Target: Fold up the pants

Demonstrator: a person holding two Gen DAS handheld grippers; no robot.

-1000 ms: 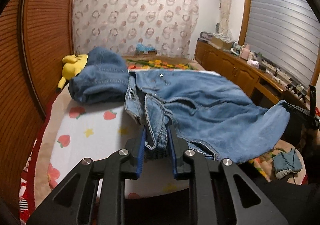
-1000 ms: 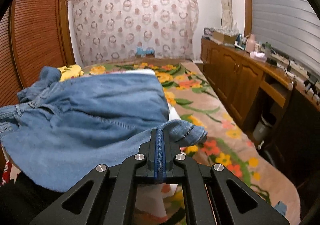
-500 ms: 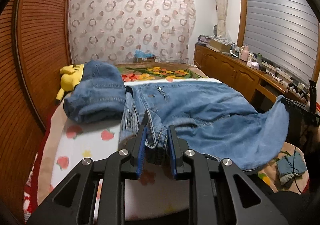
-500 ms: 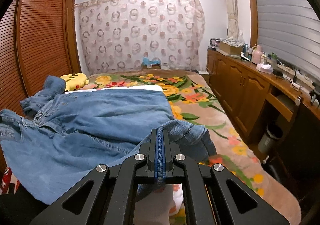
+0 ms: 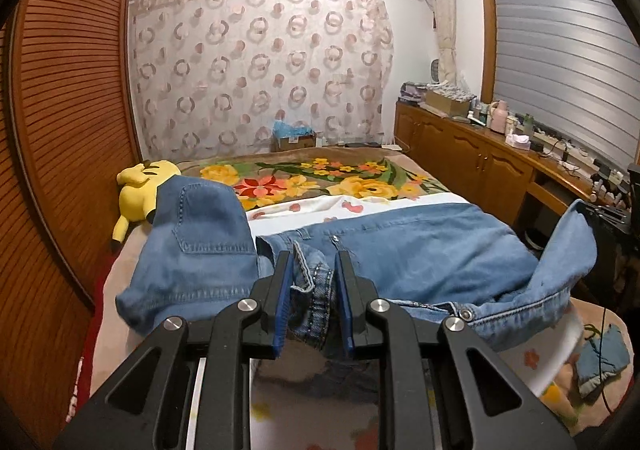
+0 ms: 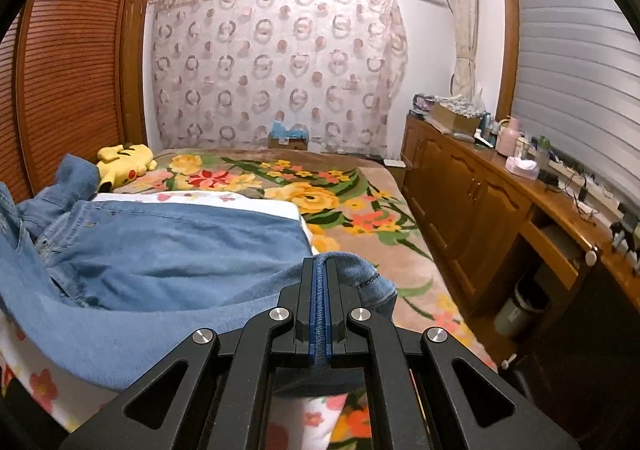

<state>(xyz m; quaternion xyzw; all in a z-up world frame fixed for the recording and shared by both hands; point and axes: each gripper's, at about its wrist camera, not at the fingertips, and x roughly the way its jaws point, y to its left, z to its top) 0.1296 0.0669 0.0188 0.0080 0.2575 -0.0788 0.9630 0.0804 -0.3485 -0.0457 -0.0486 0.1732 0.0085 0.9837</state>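
Note:
A pair of light blue jeans (image 5: 420, 254) lies across the bed, held up at both near ends. My left gripper (image 5: 312, 282) is shut on the bunched waistband, with the thick denim wedged between its blue pads. My right gripper (image 6: 319, 274) is shut tight on the leg hem of the jeans (image 6: 168, 250), and the cloth drapes down from it. In the left wrist view the held leg end rises at the right (image 5: 572, 246). A folded-over part with a back pocket (image 5: 200, 234) sits at the left.
A yellow plush toy (image 5: 140, 189) lies by the wooden wardrobe (image 5: 60, 129) at the left. The bed carries a flowered blanket (image 6: 320, 189) and a white fruit-print sheet (image 5: 360, 205). A wooden cabinet (image 6: 500, 209) runs along the right. A small blue cloth (image 5: 604, 358) lies low right.
Both grippers have lifted and pulled back toward me with the jeans. The jeans have stretched flatter across the bed and the near edge has risen.

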